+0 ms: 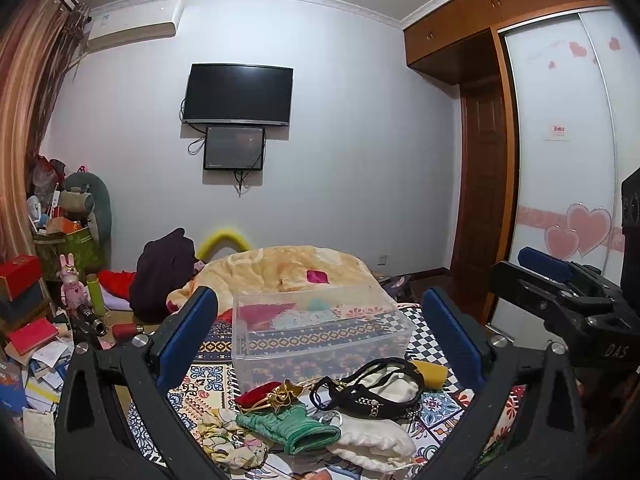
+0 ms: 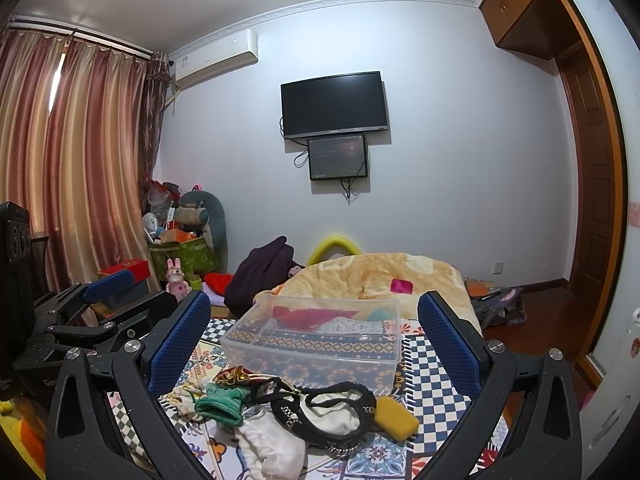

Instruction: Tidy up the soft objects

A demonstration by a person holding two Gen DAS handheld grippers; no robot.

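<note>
A clear plastic box (image 1: 320, 330) (image 2: 316, 340) stands on the patterned bed cover, with red and pale cloth showing at its far side. In front of it lies a pile of soft things: a green knit piece (image 1: 296, 428) (image 2: 220, 402), a red-and-gold pouch (image 1: 264, 394) (image 2: 236, 374), a black band (image 1: 372, 396) (image 2: 320, 412), white cloth (image 1: 372, 440) (image 2: 272, 444), a floral cloth (image 1: 228, 440) and a yellow sponge (image 1: 430, 374) (image 2: 396, 416). My left gripper (image 1: 324, 344) is open and empty above the pile. My right gripper (image 2: 316, 344) is open and empty too, beside the left.
An orange blanket (image 1: 296, 268) (image 2: 380, 276) is heaped behind the box, with a dark garment (image 1: 164, 276) at its left. Books and boxes (image 1: 28, 340) crowd the floor on the left. A wardrobe (image 1: 560, 160) and door stand at the right.
</note>
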